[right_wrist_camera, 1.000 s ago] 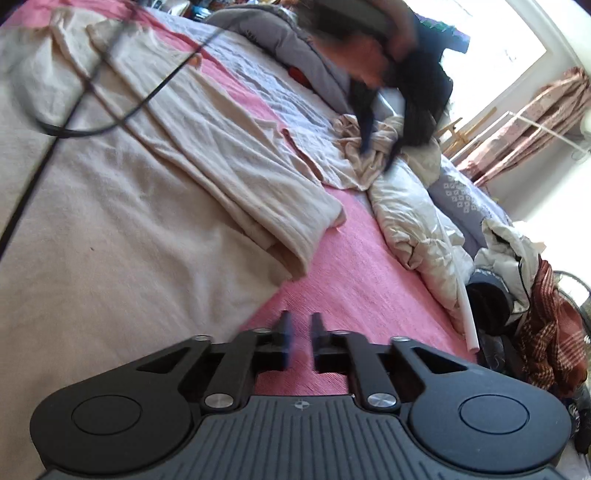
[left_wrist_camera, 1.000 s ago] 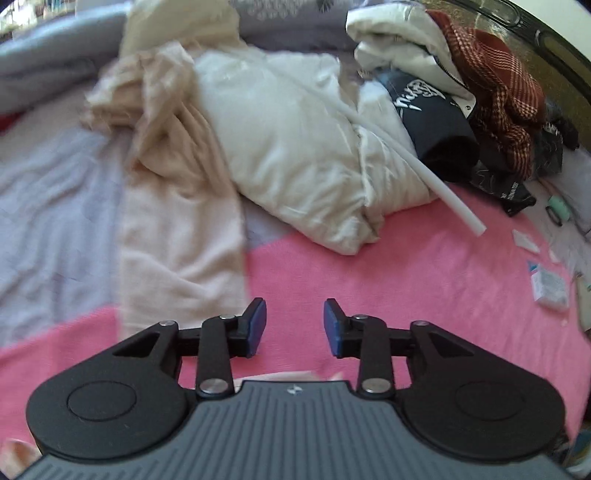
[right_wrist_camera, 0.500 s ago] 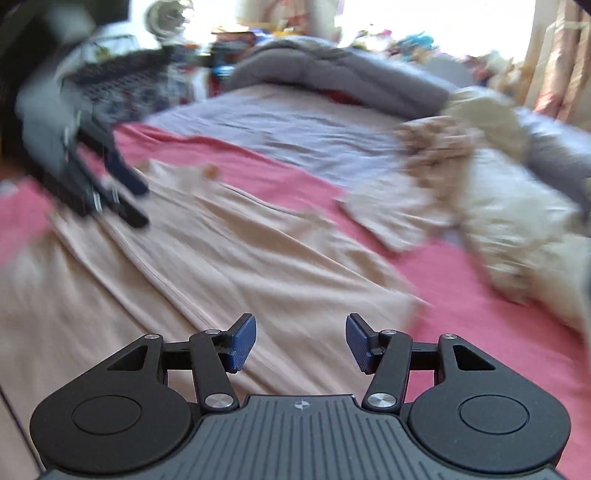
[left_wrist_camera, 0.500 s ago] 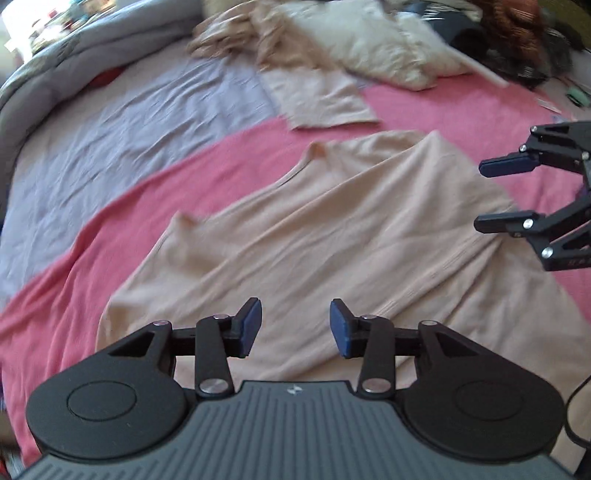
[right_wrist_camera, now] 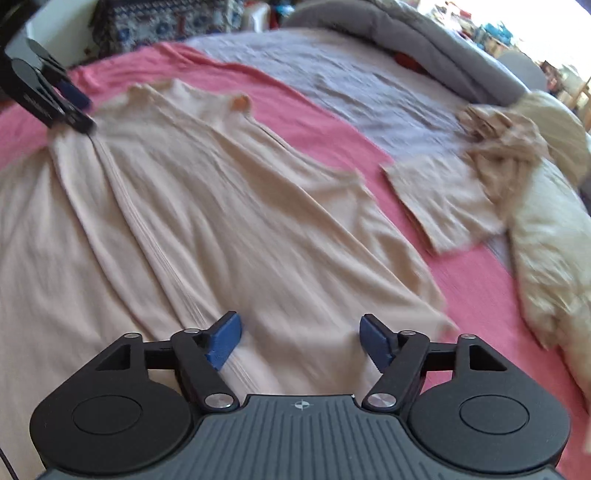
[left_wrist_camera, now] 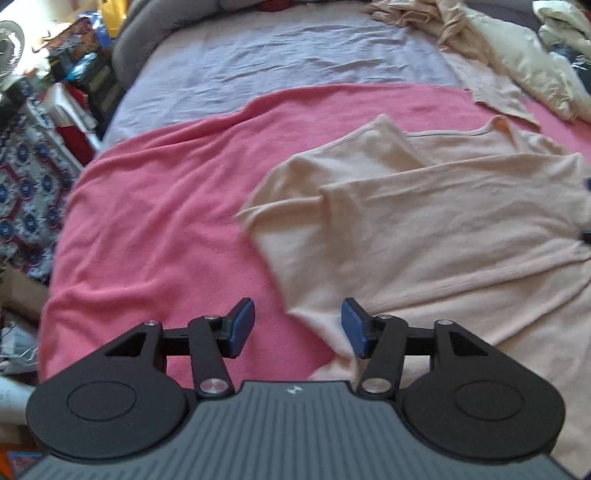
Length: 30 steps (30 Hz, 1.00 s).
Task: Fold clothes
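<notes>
While both tongs are angling downward over the bed, left tongs and right tongs are opening, nothing between them; beige garment is lying on the pink blanket, its near part cut off.

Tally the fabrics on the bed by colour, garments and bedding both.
Beige garments: 2, the spread top and the crumpled one
Cream garment: 1
Pink blanket: 1
Lilac sheet: 1
Grey duvet: 1
Total: 6
</notes>
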### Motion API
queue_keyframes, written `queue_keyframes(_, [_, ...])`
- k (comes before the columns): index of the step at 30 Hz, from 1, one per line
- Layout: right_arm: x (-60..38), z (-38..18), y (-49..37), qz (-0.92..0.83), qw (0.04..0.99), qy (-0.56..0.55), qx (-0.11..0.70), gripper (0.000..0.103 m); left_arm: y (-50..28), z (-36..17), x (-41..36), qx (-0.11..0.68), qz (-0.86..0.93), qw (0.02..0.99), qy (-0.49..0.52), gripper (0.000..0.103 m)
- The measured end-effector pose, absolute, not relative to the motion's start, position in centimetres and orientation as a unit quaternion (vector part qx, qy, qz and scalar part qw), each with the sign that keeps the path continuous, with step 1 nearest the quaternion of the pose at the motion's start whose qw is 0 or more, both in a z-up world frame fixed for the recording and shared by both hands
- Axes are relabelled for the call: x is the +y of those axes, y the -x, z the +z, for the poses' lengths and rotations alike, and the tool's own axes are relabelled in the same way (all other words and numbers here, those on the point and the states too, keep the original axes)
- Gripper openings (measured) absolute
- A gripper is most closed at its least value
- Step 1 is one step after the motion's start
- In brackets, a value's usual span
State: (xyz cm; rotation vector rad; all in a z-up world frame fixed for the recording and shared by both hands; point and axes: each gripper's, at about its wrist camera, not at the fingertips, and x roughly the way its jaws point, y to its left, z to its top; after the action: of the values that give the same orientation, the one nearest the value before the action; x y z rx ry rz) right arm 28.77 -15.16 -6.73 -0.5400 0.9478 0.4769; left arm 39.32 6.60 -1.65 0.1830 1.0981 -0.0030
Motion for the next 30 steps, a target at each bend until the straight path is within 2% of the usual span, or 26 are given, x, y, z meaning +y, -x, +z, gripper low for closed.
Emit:
queue_keyframes(3, [-16.0, -5.2, -26.7, 0.172, 0.826, 0.306, 0.442, 0.070, -38.0, -0.7, 7.5, 0.511, 0.025, 0.852, -0.109, 0.052])
queue_keyframes(6, [-15.3, -2.8, -23.0, 0.218, 0.828, 0.314, 0.410, 0.070, -36.0, 0.9, 6.8, 0.481, -0.027, 0.866, -0.131, 0.053])
queue_keyframes(10, [-12.1, -2.4, -20.2, 0.275, 0.822, 0.312, 0.389, 0.070, -34.2, 2.4, 4.1, 0.459, -0.118, 0.871, -0.130, 0.054])
queue_keyframes(17, [-6.8, -4.9, -17.3, 0.382, 0.771, 0.242, 0.449, 0.062, -33.0, -0.7, -2.3, 0.481, -0.206, 0.832, -0.187, 0.057])
queue_keyframes(21, [-9.1, -5.5, -14.6, 0.364, 0.771, 0.228, 0.471, 0.064, -30.3, -2.2, -0.9, 0.497, -0.184, 0.825, -0.199, 0.059])
queue_keyframes(24, [-12.1, -5.5, -12.9, 0.333, 0.777, 0.207, 0.492, 0.065, -28.9, -2.0, 1.5, 0.515, -0.159, 0.825, -0.170, 0.061])
queue_keyframes(30, [-14.8, -4.8, -10.0, 0.299, 0.779, 0.224, 0.504, 0.067, -26.0, -1.6, 3.0, 0.521, -0.142, 0.819, -0.194, 0.061])
